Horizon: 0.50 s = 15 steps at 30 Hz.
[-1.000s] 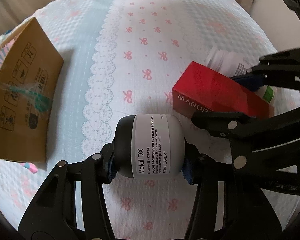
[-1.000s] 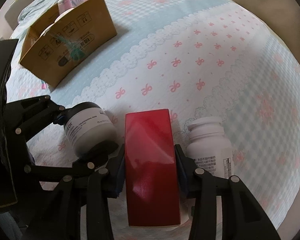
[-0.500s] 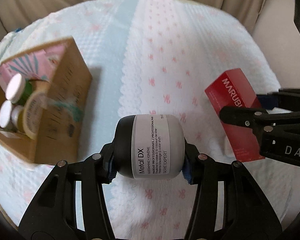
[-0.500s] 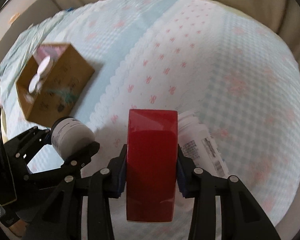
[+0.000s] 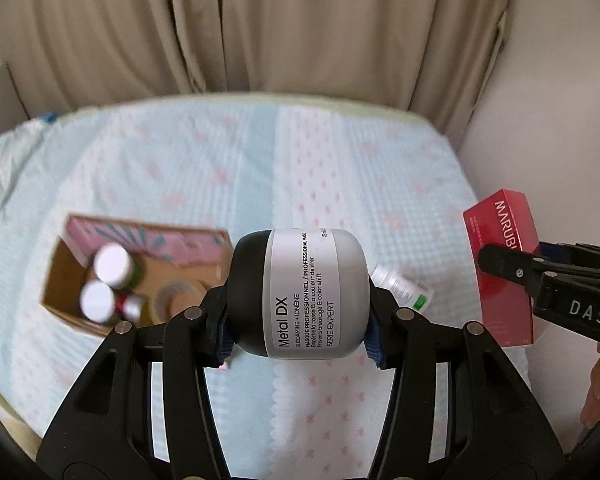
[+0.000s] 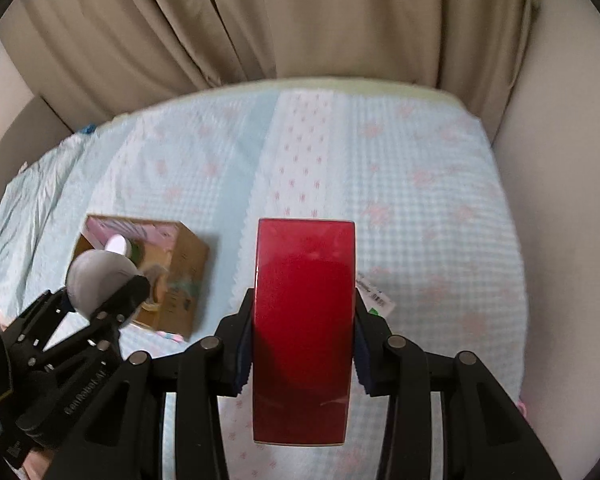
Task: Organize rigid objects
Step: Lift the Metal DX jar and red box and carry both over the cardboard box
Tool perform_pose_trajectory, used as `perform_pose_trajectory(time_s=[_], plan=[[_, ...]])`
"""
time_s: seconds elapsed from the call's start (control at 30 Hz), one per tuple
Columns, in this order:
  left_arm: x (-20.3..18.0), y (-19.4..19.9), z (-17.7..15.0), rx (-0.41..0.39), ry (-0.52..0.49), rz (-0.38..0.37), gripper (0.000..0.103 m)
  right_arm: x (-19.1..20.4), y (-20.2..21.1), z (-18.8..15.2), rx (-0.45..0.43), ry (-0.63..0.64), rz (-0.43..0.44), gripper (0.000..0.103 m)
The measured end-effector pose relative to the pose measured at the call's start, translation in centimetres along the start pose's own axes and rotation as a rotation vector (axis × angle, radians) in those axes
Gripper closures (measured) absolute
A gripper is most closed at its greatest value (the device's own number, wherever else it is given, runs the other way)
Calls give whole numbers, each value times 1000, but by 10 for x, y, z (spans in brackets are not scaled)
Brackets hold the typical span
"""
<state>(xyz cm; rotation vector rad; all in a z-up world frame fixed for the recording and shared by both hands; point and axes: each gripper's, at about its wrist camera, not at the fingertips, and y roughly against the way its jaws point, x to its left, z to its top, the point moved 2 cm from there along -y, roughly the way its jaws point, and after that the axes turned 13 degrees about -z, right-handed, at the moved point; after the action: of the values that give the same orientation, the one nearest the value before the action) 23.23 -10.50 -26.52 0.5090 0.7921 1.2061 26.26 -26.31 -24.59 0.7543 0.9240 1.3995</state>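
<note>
Only the left wrist view shows the jar's label: the left tongs (image 5: 300, 312) clamp a grey, black-lidded Metal DX jar (image 5: 300, 292) sideways. The right tongs (image 6: 304, 344) grip a glossy red box (image 6: 304, 320) — lettered MARUBI in the left view. Below-left of both, on the bed (image 6: 420, 200), sits an open cardboard box (image 5: 140, 276) — white-capped bottles (image 5: 112, 264) inside.

Left hand-held gripper (image 5: 298, 330): matte black plastic, two broad fingers with cut-out slots, round silver screw heads along the linkage, blue ribbed pads at the tips. Right hand-held gripper (image 6: 302, 350): same black build, silver screws, dark blue pads; white letters "DAS" printed along one side.
</note>
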Motion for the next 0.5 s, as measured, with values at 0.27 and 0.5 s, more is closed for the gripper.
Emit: perform_pose_trajectory(time_s=[0.27, 0.5], plan=[[19, 68, 26, -44, 9, -2, 56, 22, 54, 4, -55, -11, 27, 65], [63, 101, 38, -74, 25, -13, 56, 62, 84, 13, -96, -20, 27, 65]])
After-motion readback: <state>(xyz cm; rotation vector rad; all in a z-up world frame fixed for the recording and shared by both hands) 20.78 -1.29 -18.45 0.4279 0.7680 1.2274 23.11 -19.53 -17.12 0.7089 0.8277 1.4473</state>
